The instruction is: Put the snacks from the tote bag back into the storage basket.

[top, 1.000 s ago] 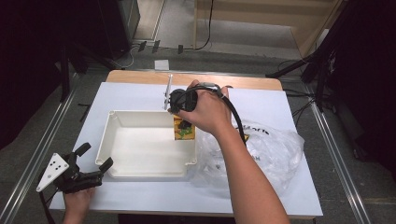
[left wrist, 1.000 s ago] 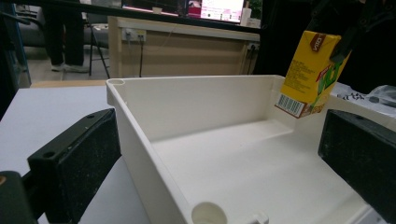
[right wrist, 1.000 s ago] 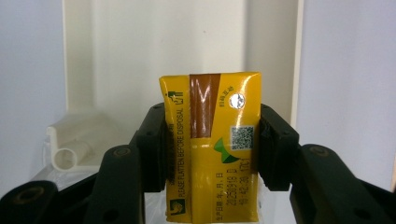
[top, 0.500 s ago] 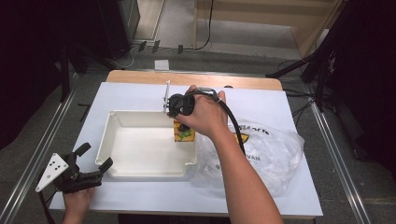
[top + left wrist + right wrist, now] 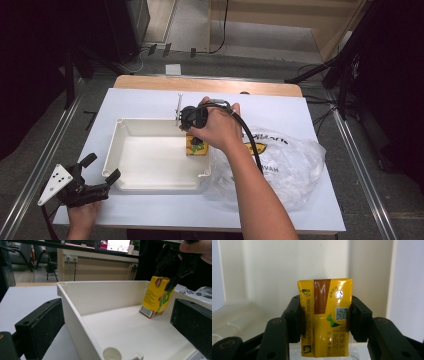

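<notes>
Right tongs (image 5: 194,135) clamp yellow juice carton (image 5: 197,146), tilted, at 3 o'clock wall inside white tray (image 5: 150,122). Left tongs (image 5: 102,172) gape wide at tray's 7 o'clock corner. Plastic bag (image 5: 290,160) crowds tray's 3 o'clock side.

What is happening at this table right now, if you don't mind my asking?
A person is working with a handheld gripper in each hand. The right gripper has its jaws shut on a yellow drink carton and holds it tilted, low in the white tray near its right wall. The left gripper rests open at the tray's near left corner. A clear plastic bag lies right of the tray.
</notes>
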### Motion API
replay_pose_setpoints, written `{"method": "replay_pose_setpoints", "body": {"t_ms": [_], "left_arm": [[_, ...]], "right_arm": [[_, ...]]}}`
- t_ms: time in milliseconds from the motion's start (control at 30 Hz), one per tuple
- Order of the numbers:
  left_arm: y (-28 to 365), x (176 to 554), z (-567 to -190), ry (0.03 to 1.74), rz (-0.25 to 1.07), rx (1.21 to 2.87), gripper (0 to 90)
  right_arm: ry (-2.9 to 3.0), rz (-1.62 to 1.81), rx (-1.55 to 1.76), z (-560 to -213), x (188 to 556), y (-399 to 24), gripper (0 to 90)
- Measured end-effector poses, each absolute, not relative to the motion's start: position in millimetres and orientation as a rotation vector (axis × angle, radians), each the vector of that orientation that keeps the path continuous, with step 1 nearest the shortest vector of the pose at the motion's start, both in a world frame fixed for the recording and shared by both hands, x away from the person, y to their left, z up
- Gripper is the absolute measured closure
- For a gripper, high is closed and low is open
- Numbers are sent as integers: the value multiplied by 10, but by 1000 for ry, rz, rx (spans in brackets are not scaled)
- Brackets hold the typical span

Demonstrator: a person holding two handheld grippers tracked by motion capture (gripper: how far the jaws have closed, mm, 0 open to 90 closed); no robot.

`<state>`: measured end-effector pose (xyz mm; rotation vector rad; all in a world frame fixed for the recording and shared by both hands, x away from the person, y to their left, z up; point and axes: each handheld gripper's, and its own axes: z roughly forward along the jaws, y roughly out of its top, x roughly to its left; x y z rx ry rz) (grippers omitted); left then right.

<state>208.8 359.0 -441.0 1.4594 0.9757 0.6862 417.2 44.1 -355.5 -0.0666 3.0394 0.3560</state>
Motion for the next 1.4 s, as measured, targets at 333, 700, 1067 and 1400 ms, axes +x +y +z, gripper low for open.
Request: {"method": "replay_pose_setpoints", "body": {"t_ms": [333,700,1067,1400], "left_arm": [[3586,2084,-4411,975,685,1460,0],[3577,2091,-4413,976,694,1466,0],[3575,2092,-4412,977,696,1471,0],[3571,2094,-4412,980,697,1472,0]], "right_arm": [[3023,484,-50,-3498,4184,355,399],[2941,765,-42,-3416,4188,103,174],[2841,1013,28,-3377,4178,-268,56],[2789,1127,89,-3396,4145,-542,42]]}}
